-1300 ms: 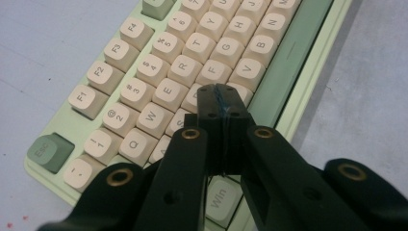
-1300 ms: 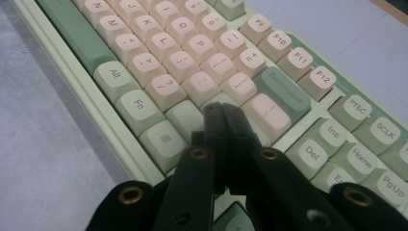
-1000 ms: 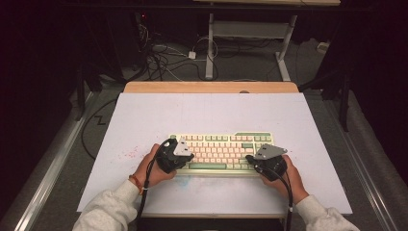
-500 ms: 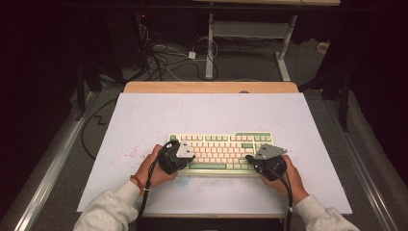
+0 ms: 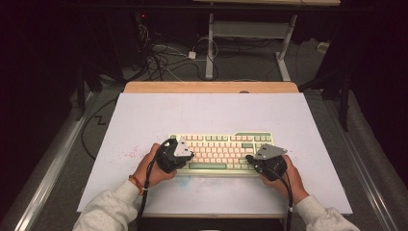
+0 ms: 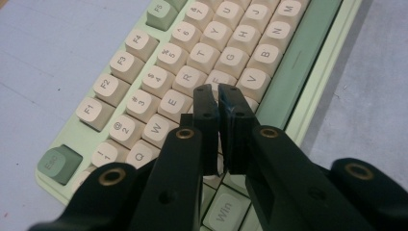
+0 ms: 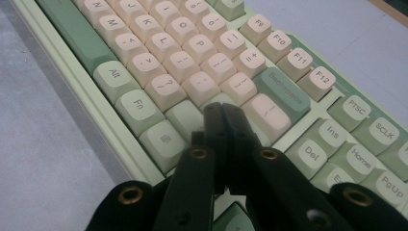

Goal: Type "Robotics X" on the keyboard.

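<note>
High view: dark room, cables on the floor past my white mat (image 5: 144,115). Left claw (image 5: 188,155), jaws a sliver apart after just easing open, sits on the keyboard (image 5: 221,144) mid-mat; right claw (image 5: 250,159) clenched, both gripping nothing.

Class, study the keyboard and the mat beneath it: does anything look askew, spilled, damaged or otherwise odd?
The keyboard lies square and whole on the white mat. Only faint reddish specks mark the mat left of it, like leftover stains. Nothing else stands out.
</note>
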`<action>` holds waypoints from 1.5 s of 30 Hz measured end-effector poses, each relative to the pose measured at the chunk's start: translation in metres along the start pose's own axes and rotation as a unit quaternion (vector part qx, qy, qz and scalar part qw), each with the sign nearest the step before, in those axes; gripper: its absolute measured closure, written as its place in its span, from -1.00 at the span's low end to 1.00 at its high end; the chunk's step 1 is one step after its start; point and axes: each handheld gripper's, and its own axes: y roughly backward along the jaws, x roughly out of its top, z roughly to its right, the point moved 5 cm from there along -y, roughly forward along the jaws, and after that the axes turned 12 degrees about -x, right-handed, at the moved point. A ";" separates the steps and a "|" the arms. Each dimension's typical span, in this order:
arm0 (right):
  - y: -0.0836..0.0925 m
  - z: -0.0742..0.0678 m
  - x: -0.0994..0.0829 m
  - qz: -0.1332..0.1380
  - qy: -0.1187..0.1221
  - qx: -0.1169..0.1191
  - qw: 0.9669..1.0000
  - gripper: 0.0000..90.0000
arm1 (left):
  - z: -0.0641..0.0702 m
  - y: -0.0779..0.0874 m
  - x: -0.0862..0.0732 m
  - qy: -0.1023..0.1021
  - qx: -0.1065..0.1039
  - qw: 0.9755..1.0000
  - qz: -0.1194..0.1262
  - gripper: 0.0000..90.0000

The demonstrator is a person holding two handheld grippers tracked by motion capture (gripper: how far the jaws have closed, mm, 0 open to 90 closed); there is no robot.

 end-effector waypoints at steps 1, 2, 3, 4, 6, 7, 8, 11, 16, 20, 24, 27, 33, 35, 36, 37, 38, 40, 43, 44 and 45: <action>0.000 0.000 0.000 0.000 0.000 0.000 1.000 1.00 | -0.001 0.001 0.000 0.000 0.004 1.000 0.002 0.87; 0.000 0.000 0.000 0.000 -0.004 0.002 1.000 1.00 | -0.001 0.002 0.000 0.001 0.003 1.000 0.003 0.86; 0.000 0.001 0.000 0.001 -0.005 0.004 1.000 1.00 | -0.001 0.002 0.001 0.002 0.003 1.000 0.005 0.84; 0.000 0.001 0.000 -0.001 -0.005 0.003 1.000 1.00 | -0.002 0.003 0.001 0.002 0.007 1.000 0.008 0.83; 0.001 0.003 0.001 0.002 -0.006 0.002 1.000 1.00 | -0.003 0.004 0.001 0.003 0.011 1.000 0.011 0.77; 0.003 0.003 0.003 0.009 -0.009 0.000 1.000 1.00 | -0.003 0.005 0.001 0.004 0.012 1.000 0.014 0.76; 0.005 0.004 0.005 0.013 -0.010 -0.001 1.000 1.00 | -0.004 0.005 0.001 0.004 0.015 1.000 0.016 0.73; 0.009 0.007 0.010 0.024 -0.017 -0.003 1.000 0.99 | -0.006 0.007 0.001 0.007 0.024 0.999 0.023 0.60; 0.014 0.009 0.015 0.036 -0.025 -0.004 0.999 0.94 | -0.008 0.009 0.003 0.011 0.048 0.998 0.037 0.34; 0.015 0.009 0.018 0.040 -0.026 -0.006 0.999 0.88 | -0.008 0.011 0.003 0.010 0.056 0.997 0.045 0.25; 0.015 0.009 0.022 0.045 -0.029 -0.009 0.999 0.76 | -0.009 0.014 0.004 0.011 0.068 0.996 0.056 0.11; 0.016 0.012 0.024 0.048 -0.033 -0.018 0.998 0.56 | -0.010 0.014 0.004 0.014 0.080 0.995 0.058 -0.13; 0.015 0.016 0.024 0.054 -0.042 -0.029 0.997 0.15 | -0.011 0.015 0.004 0.018 0.082 0.994 0.071 -0.42; 0.014 0.017 0.024 0.059 -0.044 -0.033 0.997 -0.01 | -0.010 0.014 0.005 0.018 0.081 0.994 0.071 -0.51; 0.013 0.017 0.024 0.057 -0.046 -0.035 0.997 -0.13 | -0.010 0.014 0.005 0.018 0.080 0.994 0.073 -0.54; 0.013 0.017 0.023 0.057 -0.046 -0.041 0.996 -0.25 | -0.010 0.014 0.005 0.018 0.080 0.994 0.074 -0.58; 0.012 0.017 0.023 0.059 -0.048 -0.046 0.996 -0.31 | -0.009 0.014 0.006 0.018 0.082 0.994 0.074 -0.61; 0.011 0.018 0.023 0.061 -0.058 -0.050 0.995 -0.49 | -0.008 0.013 0.006 0.014 0.084 0.994 0.073 -0.63; 0.011 0.020 0.024 0.067 -0.074 -0.052 0.994 -0.58 | -0.008 0.013 0.007 0.012 0.090 0.993 0.076 -0.65; 0.011 0.020 0.025 0.068 -0.076 -0.057 0.993 -0.60 | -0.007 0.013 0.007 0.010 0.093 0.993 0.076 -0.65; 0.010 0.020 0.025 0.069 -0.076 -0.059 0.993 -0.62 | -0.007 0.012 0.007 0.009 0.096 0.992 0.075 -0.65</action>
